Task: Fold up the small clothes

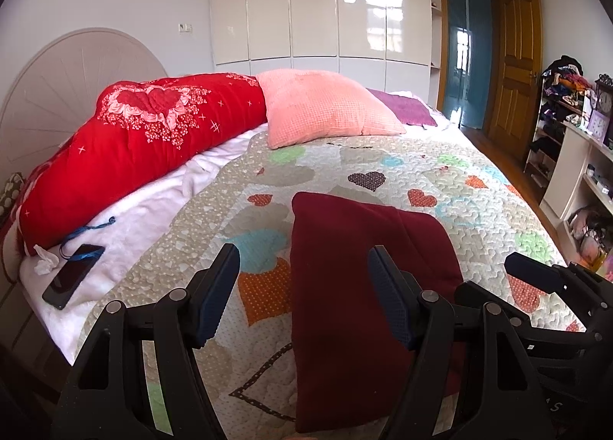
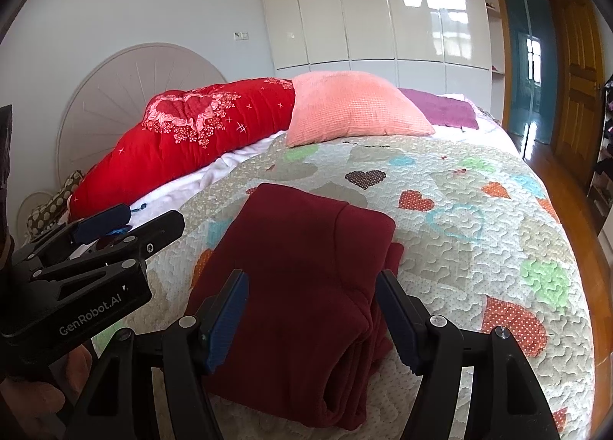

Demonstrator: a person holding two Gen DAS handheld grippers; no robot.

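Both hand-held grippers (image 1: 304, 294) (image 2: 312, 315) gape (empty) — folded maroon garment (image 2: 299, 279) below.

Home bedroom, bed (image 1: 452, 171), wardrobe (image 1: 318, 3), pillow (image 1: 325, 106)

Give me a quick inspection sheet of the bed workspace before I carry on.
Surface: quilted heart-pattern bedspread, lying smooth.
Job's things: dark red fleece garment, folded into a layered rectangle, lying flat on the bedspread.
Clutter: black smartphone with blue lanyard and a crumpled white tissue on the white blanket; red floral quilt, pink square pillow, purple cloth beyond.
Grippers: left gripper and right gripper both open over the garment, gripping nothing.
Cables: nothing seen.
Surroundings: white glossy wardrobe, open wooden door, cluttered shelves.
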